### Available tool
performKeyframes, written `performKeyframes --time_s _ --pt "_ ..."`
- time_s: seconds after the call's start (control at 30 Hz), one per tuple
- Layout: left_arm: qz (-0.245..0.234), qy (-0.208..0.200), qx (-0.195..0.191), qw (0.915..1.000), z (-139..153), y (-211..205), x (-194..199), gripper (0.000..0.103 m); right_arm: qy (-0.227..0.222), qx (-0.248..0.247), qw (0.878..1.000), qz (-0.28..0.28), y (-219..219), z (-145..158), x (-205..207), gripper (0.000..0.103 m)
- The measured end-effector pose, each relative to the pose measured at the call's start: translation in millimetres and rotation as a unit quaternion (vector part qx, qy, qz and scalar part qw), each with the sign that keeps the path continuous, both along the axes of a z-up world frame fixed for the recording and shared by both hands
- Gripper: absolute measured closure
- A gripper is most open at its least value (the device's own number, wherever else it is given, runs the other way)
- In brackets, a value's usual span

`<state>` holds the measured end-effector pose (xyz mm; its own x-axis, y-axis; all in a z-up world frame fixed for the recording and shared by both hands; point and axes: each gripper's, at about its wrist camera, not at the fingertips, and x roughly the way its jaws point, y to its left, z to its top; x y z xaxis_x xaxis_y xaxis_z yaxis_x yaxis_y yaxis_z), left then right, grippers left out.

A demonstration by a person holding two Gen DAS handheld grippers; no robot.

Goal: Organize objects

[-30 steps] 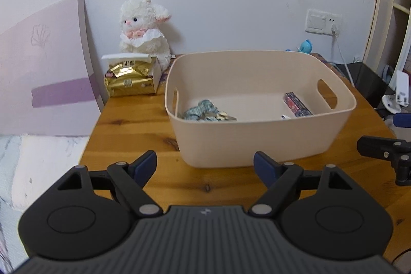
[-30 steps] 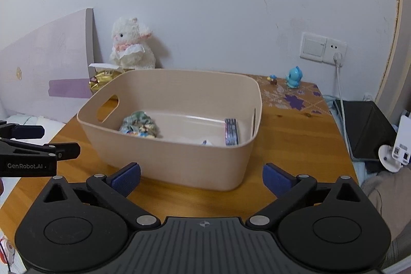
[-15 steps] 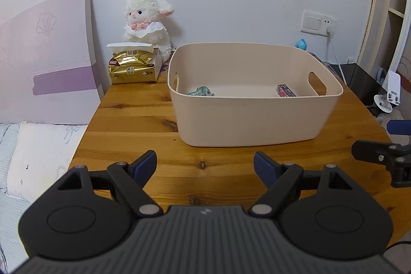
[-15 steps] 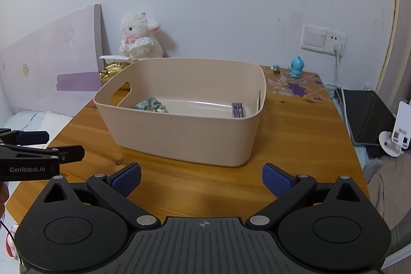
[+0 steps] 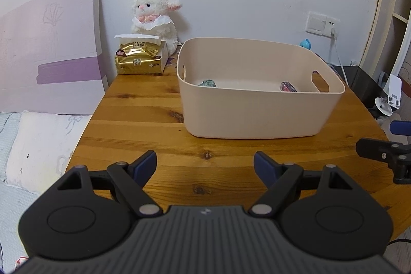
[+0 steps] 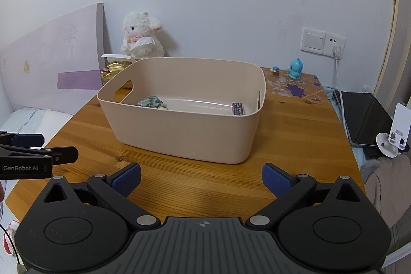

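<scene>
Holding both tools above the near edge of the knotty pine table (image 5: 143, 125), I see my left gripper (image 5: 205, 167) and right gripper (image 6: 201, 177) spread wide, empty. Mid-table sits one smooth beige plastic bin (image 6: 185, 130) with two cut-out handles, containing one crumpled checked cloth (image 6: 152, 102) and one flat dark packet (image 6: 238, 108). At the far-left corner: one gold tissue pack (image 5: 138, 58), one fluffy lamb toy (image 5: 154, 14), against the white wall.

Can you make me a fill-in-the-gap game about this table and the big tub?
1. The beige tub stands on a ____ table.
2. The plush lamb sits behind the ____ tissue pack.
3. Both the left gripper and right gripper are ____.

Missing words: wooden; gold; open
</scene>
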<state>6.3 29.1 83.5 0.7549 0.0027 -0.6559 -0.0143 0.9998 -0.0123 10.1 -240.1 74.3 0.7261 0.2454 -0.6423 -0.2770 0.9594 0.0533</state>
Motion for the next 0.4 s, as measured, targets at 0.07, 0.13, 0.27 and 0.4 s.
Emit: performKeyframes --time_s 0.07,0.13,0.27,0.4 --pt "0.001 0.003 -0.001 1.0000 -1.6 1.7 0.8 0.019 0.002 -0.001 1.000 -0.002 0.7 -0.9 0.8 0.001" --pt "0.001 0.004 0.000 1.0000 -2.9 2.4 1.7 0.019 0.002 -0.004 1.000 -0.003 0.9 -1.7 2.0 0.001" --pt "0.002 0.006 0.002 1.0000 -4.4 5.0 3.3 0.019 0.005 -0.005 1.000 -0.008 4.5 -3.6 4.0 0.001" --pt "0.004 0.005 0.003 1.0000 -5.3 7.6 5.3 0.019 0.007 -0.006 1.000 -0.010 4.4 -5.2 6.5 0.001"
